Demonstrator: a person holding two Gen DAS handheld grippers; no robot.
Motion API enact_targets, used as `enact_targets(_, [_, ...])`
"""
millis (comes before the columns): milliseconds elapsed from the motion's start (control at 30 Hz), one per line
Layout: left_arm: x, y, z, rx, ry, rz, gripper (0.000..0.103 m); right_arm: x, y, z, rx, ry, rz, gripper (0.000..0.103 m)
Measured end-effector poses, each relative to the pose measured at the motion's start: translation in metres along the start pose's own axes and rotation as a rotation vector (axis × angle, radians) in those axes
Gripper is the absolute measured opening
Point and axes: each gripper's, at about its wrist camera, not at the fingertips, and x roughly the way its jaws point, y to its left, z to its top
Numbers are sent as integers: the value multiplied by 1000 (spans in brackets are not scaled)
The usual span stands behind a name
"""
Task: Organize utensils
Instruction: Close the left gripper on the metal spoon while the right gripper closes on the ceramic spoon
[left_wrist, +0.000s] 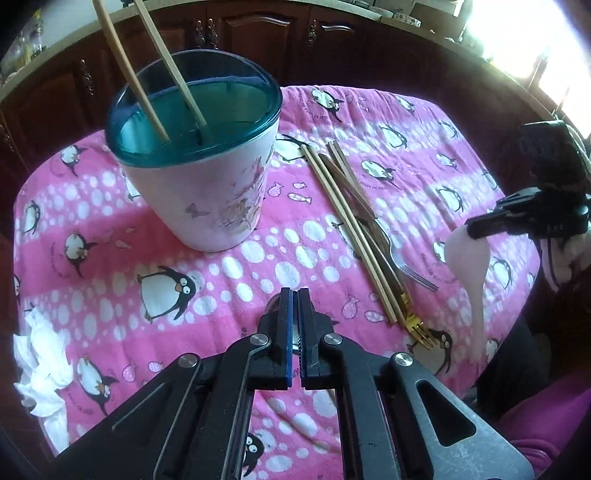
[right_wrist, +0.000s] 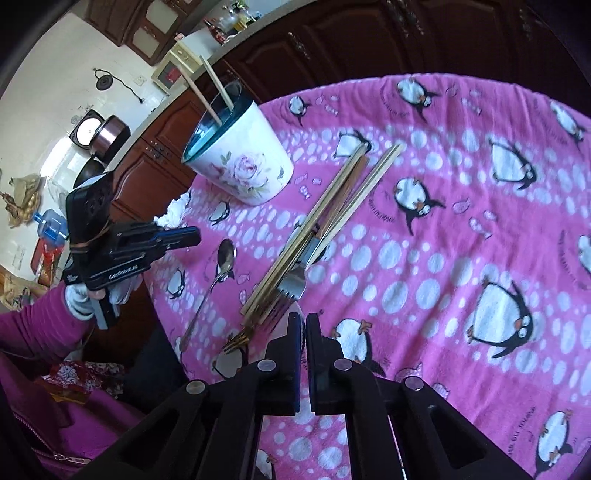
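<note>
Left wrist: right hand-held gripper (left_wrist: 472, 226) clamps pink spoon (left_wrist: 471, 280), prob. for utensil cup (left_wrist: 192, 199); left hand-held gripper (left_wrist: 295, 294) fully closed, apparently empty.

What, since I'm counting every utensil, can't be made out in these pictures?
- Right wrist view: pink spoon almost wholly behind the right tongs.
- Left wrist view: metal spoon mostly behind the left tongs.
- Both views: brown-handled utensil partly under the chopsticks; type unclear.
</note>
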Motion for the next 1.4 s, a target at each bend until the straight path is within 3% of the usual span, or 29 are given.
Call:
enact_targets(200, [15,18,-2,-56,74,-17,4,-1,-5,-6,37,-3,-12,2])
enact_targets(300, [22,24,-2,-59,91,-40,31,2,-14,-11,63,6,-27,2])
enact_targets(367, [28,24,0,-40,111,-74,35,6,-21,-15,83,20,-36,2])
enact_targets(567, [47,19,5,38,164,-94,35,16,-41,-21,149,64,6,3])
enact_targets(667, [53,16,8,81,185,-109,34,19,-47,-23,156,82,30,8])
enact_targets(833, [57,6,7,173,207,-87,17,26,-50,-27,162,119,81,11])
enact_targets(967, [50,10,7,121,175,-97,7,29,-50,-26,180,108,94,11])
enact_targets(1033, [44,10,6,106,148,-96,3,30,-42,-26,165,93,76,5])
enact_targets(1233, [21,4,1,43,75,-89,2,16,-5,-16,48,41,45,3])
enact_targets(1400, [-18,6,7,-20,-29,-95,2,-4,13,-3,13,-23,29,2])
